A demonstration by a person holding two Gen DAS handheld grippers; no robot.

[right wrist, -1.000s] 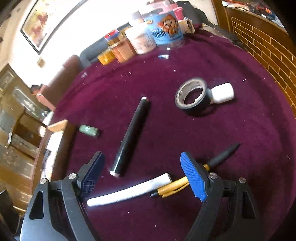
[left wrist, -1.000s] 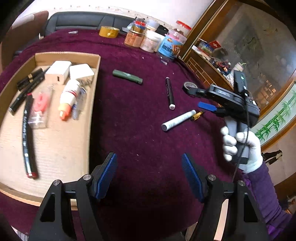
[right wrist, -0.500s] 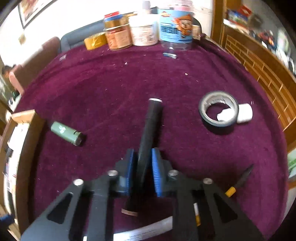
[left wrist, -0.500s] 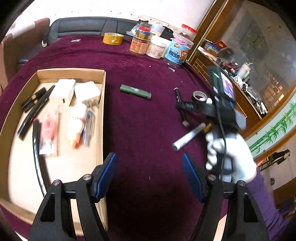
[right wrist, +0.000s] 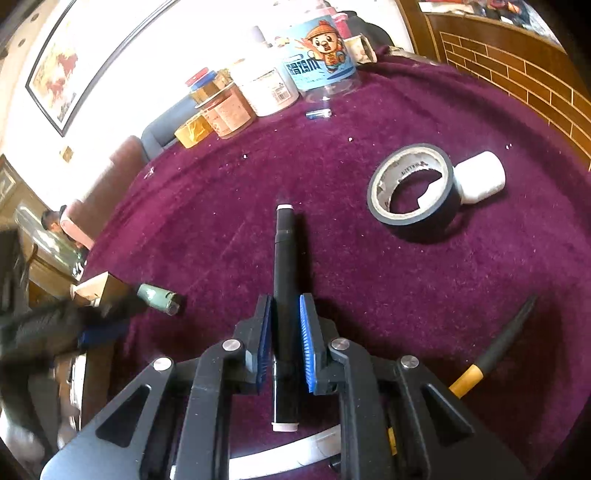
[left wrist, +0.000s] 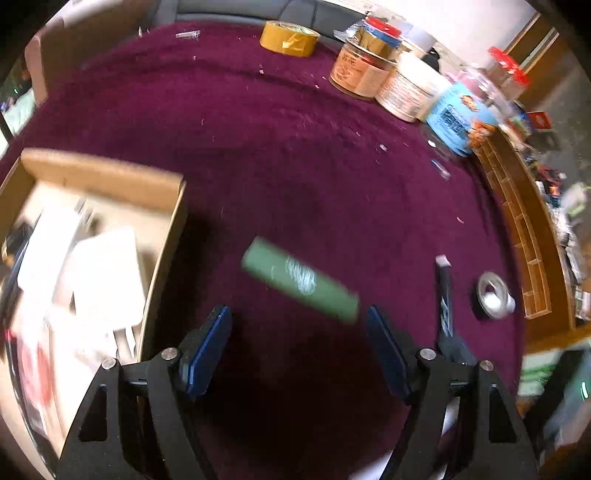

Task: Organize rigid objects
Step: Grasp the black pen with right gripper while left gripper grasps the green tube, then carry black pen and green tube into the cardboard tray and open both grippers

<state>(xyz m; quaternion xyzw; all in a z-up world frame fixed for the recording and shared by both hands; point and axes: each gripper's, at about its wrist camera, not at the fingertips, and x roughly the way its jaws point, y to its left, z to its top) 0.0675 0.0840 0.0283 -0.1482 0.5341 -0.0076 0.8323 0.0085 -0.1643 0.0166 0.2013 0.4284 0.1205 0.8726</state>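
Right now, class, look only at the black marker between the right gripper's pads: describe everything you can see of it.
The black marker is a long, slim cylinder, smooth and glossy like plastic, with a pale band at each end and a seam near its far end. It points away from the camera over the purple cloth. The right gripper is shut on its barrel, blue pads pressing both sides. Whether it still rests on the cloth cannot be told.

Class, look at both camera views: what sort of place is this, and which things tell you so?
Probably a lived-in home room, not a workshop: a round table under a plum velvet cloth, a framed painting on the wall, and a dark sofa behind food jars.
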